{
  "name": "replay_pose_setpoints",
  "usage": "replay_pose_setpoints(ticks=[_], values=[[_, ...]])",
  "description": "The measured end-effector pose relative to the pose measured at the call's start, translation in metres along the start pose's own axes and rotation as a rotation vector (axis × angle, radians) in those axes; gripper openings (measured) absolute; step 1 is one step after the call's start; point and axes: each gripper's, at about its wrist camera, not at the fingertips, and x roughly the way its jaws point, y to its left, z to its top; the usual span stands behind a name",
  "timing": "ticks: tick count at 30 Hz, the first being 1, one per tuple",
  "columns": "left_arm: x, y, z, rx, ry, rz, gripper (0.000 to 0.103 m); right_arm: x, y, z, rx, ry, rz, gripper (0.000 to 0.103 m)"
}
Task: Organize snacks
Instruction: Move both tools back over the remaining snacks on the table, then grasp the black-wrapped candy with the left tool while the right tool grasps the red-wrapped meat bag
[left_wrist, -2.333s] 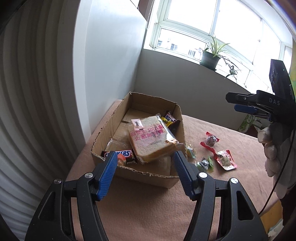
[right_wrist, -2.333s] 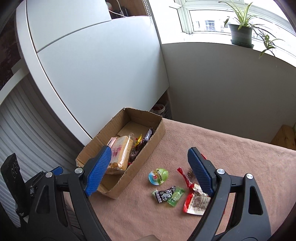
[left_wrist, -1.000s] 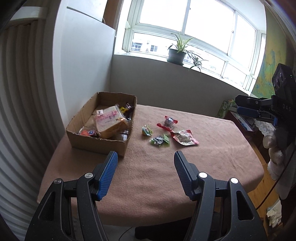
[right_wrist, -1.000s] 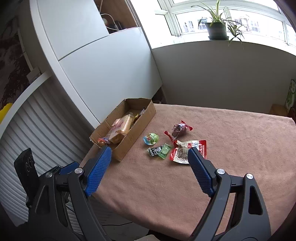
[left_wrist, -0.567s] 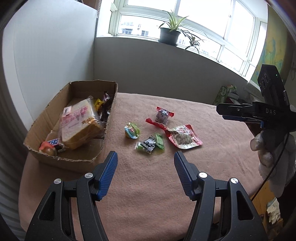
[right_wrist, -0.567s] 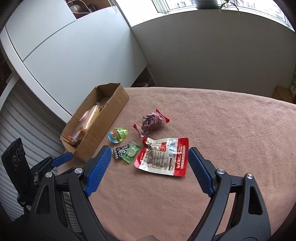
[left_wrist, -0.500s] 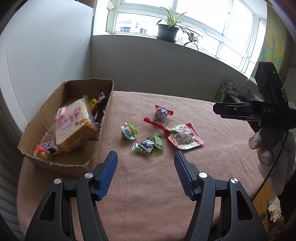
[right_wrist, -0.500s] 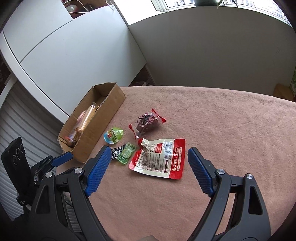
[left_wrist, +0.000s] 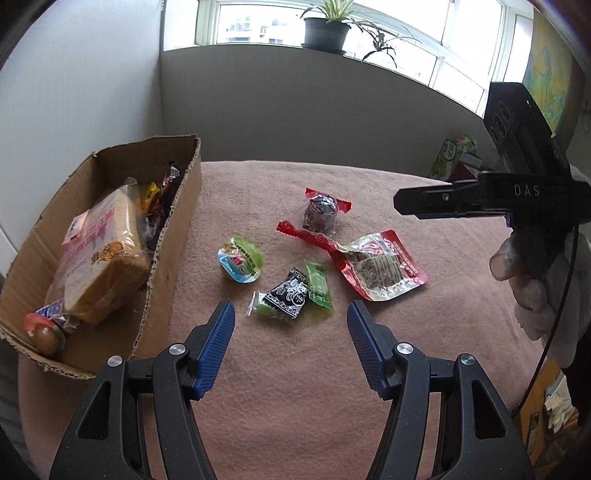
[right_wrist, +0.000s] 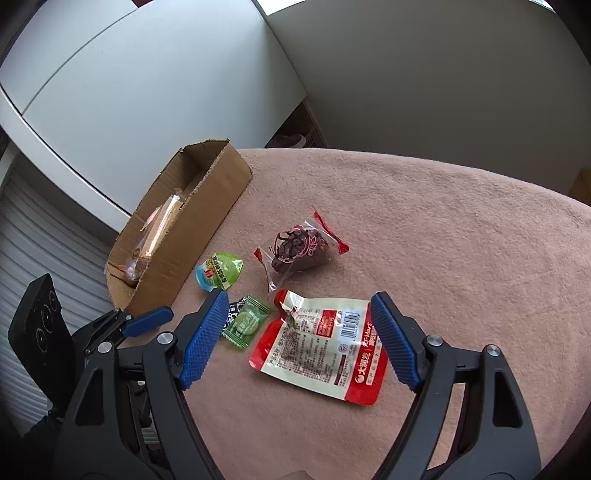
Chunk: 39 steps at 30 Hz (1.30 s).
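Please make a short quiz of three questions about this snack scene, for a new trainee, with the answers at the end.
1. True or false: the bread pack lies inside the cardboard box.
2. Which snack lies between the fingers of the right gripper? A) round green jelly cup B) flat red and white pouch C) chocolate bar
3. Fill in: the left gripper is ____ and holds nothing; the black candy lies just ahead of it.

Key: 1 true; 2 B; 3 open.
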Motion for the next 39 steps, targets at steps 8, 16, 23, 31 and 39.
replay_pose_setpoints(ticks=[8, 16, 23, 31, 39], values=[[0.021, 0.003, 0.005, -0.009, 0.016, -0.004, 0.054, 0.032, 0.010, 0.014, 0.012, 0.041, 0.001, 0.082], [0.042, -0.004, 0.011, 0.044, 0.026, -0.007, 0.045, 0.052, 0.006, 0.024, 0.037, 0.075, 0.002, 0.075], [0.050, -0.001, 0.015, 0.061, 0.045, -0.048, 0.036, 0.059, 0.008, 0.028, 0.020, 0.082, -0.007, 0.075], [0.051, -0.020, 0.012, 0.157, 0.062, -0.024, 0.033, 0.063, 0.010, 0.029, 0.013, 0.084, -0.018, 0.071], [0.056, -0.017, 0.011, 0.182, 0.081, 0.014, 0.033, 0.067, 0.015, 0.032, 0.003, 0.092, -0.049, 0.066]])
